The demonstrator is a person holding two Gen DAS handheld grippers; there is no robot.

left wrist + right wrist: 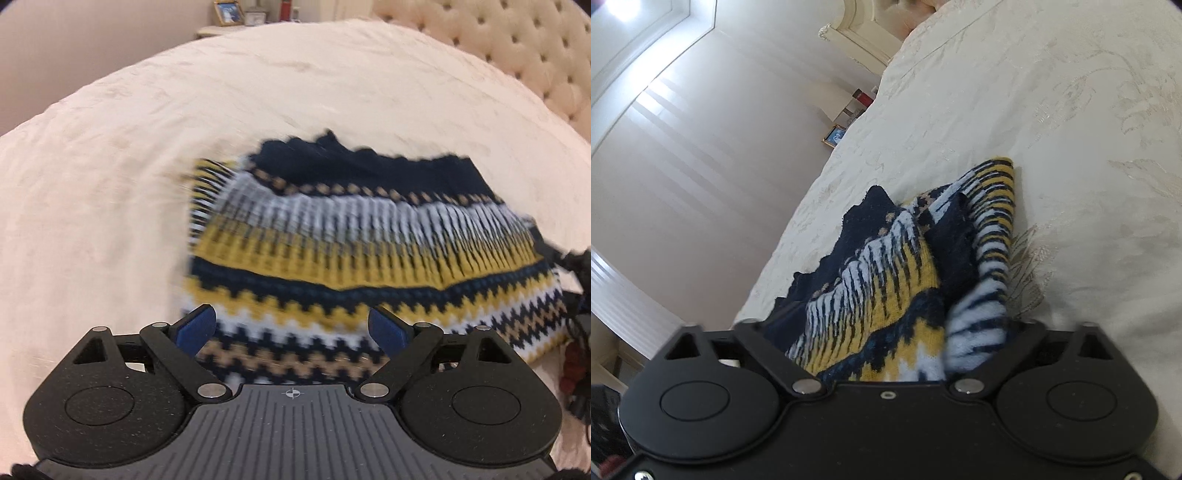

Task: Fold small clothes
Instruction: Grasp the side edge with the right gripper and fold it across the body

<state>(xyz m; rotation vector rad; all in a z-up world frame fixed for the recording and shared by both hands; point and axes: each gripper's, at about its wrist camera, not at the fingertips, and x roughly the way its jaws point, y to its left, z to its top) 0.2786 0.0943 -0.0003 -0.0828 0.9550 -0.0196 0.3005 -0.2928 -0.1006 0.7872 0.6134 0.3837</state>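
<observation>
A small knitted sweater [351,236] with navy, white, yellow and tan zigzag bands lies on the cream bedspread [147,147]. My left gripper [291,328] is open, its blue pads [197,328] apart just above the sweater's near edge, holding nothing. In the right wrist view the sweater [894,280] is bunched up and fills the space between my right gripper's [886,365] jaws. The right fingertips are hidden under the fabric. The right gripper also shows at the right edge of the left wrist view [576,266], at the sweater's right side.
A tufted cream headboard [524,48] stands at the back right. A nightstand with a picture frame [227,11] and small items is beyond the bed. A wall and bed edge [798,236] show to the left in the right wrist view.
</observation>
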